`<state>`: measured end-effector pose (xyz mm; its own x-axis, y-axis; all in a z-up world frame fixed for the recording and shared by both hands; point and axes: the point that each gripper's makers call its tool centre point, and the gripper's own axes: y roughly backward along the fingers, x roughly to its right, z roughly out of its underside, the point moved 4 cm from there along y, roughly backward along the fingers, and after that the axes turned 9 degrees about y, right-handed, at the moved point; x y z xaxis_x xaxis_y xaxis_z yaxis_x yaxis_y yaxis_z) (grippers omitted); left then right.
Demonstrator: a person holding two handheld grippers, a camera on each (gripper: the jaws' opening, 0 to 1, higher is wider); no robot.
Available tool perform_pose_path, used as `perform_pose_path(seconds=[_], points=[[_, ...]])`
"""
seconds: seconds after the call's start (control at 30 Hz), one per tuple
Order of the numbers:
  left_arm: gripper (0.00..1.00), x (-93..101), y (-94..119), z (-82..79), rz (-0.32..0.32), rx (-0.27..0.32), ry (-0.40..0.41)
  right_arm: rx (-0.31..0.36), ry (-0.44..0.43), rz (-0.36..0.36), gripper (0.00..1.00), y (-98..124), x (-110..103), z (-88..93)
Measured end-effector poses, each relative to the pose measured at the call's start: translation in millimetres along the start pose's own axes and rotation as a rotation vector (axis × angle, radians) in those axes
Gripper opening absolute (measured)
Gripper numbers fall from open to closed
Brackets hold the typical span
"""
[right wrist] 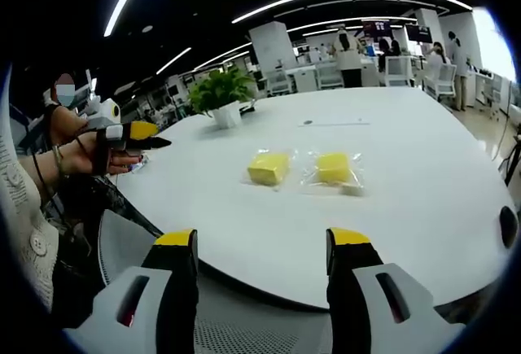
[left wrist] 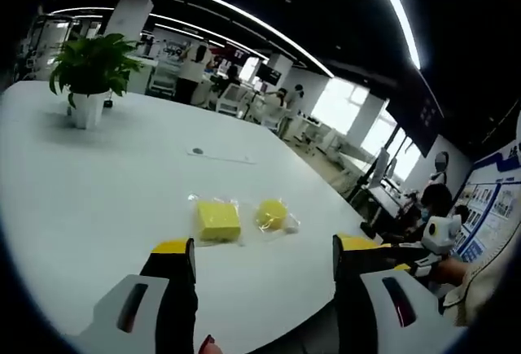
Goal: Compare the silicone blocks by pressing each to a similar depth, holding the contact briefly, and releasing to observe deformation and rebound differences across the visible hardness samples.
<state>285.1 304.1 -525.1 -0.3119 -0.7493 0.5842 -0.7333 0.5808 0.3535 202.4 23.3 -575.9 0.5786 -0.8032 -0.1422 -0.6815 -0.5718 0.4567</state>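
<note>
Two yellow silicone blocks in clear wrappers lie side by side on the white table [left wrist: 89,183]. In the left gripper view the squarer block [left wrist: 216,220] is on the left and the rounder block [left wrist: 271,214] on the right. My left gripper [left wrist: 264,248] is open just short of them, its jaws wide apart with nothing between. In the right gripper view the two blocks [right wrist: 269,168] [right wrist: 333,167] sit mid-table, well beyond my open right gripper [right wrist: 262,238], which hangs off the table's near edge. A hand holds the left gripper [right wrist: 130,136] at the far left.
A potted plant [left wrist: 89,69] [right wrist: 220,93] stands farther back on the table. A thin flat strip [left wrist: 220,156] [right wrist: 330,123] lies beyond the blocks. A grey chair back [right wrist: 244,321] is under my right gripper. People, desks and chairs fill the office behind.
</note>
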Motion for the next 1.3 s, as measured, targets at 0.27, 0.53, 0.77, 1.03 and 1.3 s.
perform_pose_path(seconds=[0.27,0.53,0.77,1.03,1.3], points=[[0.66,-26.4,-39,-19.9,0.027,-0.016,0.031,-0.02,-0.005,0.017,0.59,-1,3,-1.9],[0.65,-58.2,-82,-22.9,0.044,-0.052,0.096,-0.043,-0.023,0.028,0.59,-4,6,-2.0],[0.65,-86.3,-117,-20.2,0.035,-0.102,0.13,-0.074,-0.035,0.041,0.58,-8,8,0.6],[0.63,-107.8,-153,-22.8,0.034,-0.131,0.155,-0.107,-0.051,0.058,0.58,-12,10,5.4],[0.63,-130.6,-190,-18.2,0.027,-0.176,0.185,-0.123,-0.058,0.086,0.58,-13,15,7.1]])
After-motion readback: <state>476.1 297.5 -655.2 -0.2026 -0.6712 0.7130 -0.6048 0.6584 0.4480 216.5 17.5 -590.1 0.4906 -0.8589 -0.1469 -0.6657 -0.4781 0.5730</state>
